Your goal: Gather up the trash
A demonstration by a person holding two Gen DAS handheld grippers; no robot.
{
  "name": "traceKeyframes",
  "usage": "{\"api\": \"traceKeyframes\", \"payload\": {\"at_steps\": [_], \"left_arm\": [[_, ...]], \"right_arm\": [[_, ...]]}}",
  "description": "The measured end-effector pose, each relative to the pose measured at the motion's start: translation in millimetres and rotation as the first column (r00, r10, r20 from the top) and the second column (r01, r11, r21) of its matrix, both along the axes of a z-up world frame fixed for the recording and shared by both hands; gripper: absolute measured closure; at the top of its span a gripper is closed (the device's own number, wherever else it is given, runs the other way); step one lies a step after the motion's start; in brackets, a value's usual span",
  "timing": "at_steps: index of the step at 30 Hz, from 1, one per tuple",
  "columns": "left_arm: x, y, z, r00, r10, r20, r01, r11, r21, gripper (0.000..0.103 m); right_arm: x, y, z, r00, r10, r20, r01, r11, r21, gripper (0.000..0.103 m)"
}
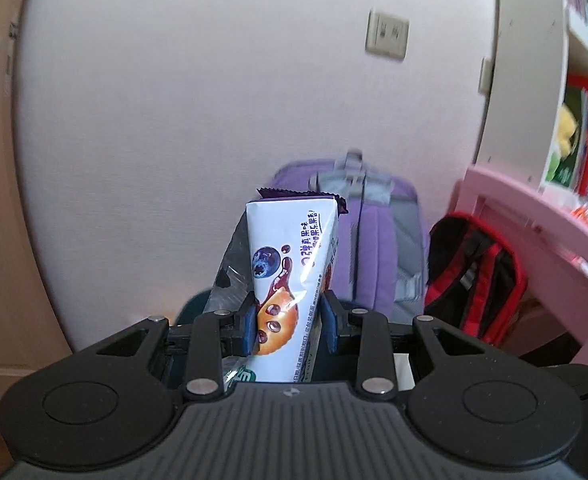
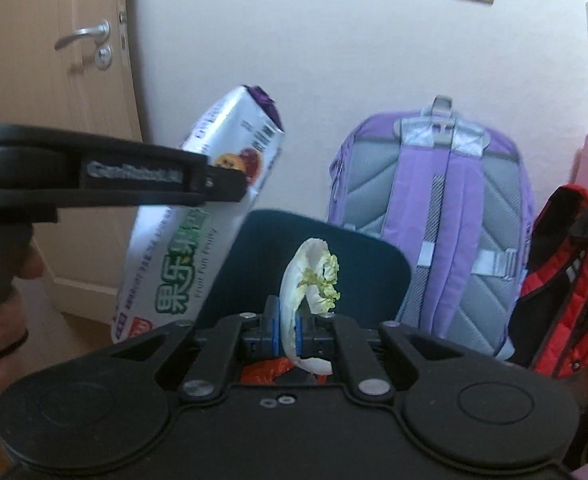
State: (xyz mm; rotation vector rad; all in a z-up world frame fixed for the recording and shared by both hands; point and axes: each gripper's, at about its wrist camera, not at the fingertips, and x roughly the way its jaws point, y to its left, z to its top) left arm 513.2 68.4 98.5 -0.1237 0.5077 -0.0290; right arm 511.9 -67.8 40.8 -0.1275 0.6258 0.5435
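Note:
My left gripper (image 1: 289, 326) is shut on a white biscuit wrapper (image 1: 289, 256) printed with a blueberry and a cookie; it stands up between the blue pads. The right wrist view shows the same wrapper (image 2: 197, 216) held by the left gripper (image 2: 229, 186) at the left, tilted above a dark teal bin (image 2: 314, 256). My right gripper (image 2: 287, 330) is shut on a pale cabbage leaf (image 2: 312, 280) that curls upward over the bin. Something orange (image 2: 265, 372) shows below the leaf.
A purple backpack (image 2: 446, 216) and a red and black backpack (image 2: 566, 284) lean against the white wall behind the bin. A pink table (image 1: 534, 216) and bookshelf (image 1: 582, 80) stand at the right. A wooden door (image 2: 53, 80) is at the left.

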Motion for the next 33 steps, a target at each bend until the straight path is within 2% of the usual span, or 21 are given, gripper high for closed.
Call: {"api": "traceKeyframes", "payload": {"at_steps": [4,12,14,19,21,26,33], "left_arm": [[23.5,-0.4,-24.0,0.999,-0.015,-0.049,0.015,1.0,0.012,0.072],[61.5,-7.5,-56.1,0.985,-0.028,-0.17,0.038,0.998,0.057,0.071],[66.2,-6.4,-62.6,0.979,-0.035,-0.2,0.045,0.998,0.044,0.064],[71.6,-10.3,-76.9,0.969,-0.04,-0.242,0.054,0.997,0.052,0.058],[70.4,-10.0,-78.4,0.968,-0.037,-0.248,0.052,0.997,0.054,0.052],[62.2,-5.4,-73.8,0.969,-0.024,-0.248,0.03,0.999,0.023,0.029],[33.3,-5.8,-46.5,0.977,-0.036,-0.21,0.041,0.999,0.019,0.029]], "right_arm": [[14.7,9.6,-21.2,0.999,0.026,-0.043,-0.027,0.999,-0.036,0.097],[29.1,22.2,-42.3,0.992,0.037,-0.117,-0.047,0.995,-0.088,0.095],[30.2,22.2,-45.1,0.991,0.033,-0.127,-0.046,0.994,-0.098,0.09],[31.2,19.8,-45.4,0.991,0.038,-0.131,-0.052,0.993,-0.105,0.09],[28.8,20.0,-43.3,0.992,0.03,-0.121,-0.045,0.992,-0.12,0.085],[27.0,12.7,-35.7,0.994,0.001,-0.113,-0.014,0.993,-0.119,0.074],[7.4,-2.0,-11.1,0.996,-0.018,-0.092,0.01,0.995,-0.096,0.068]]}}
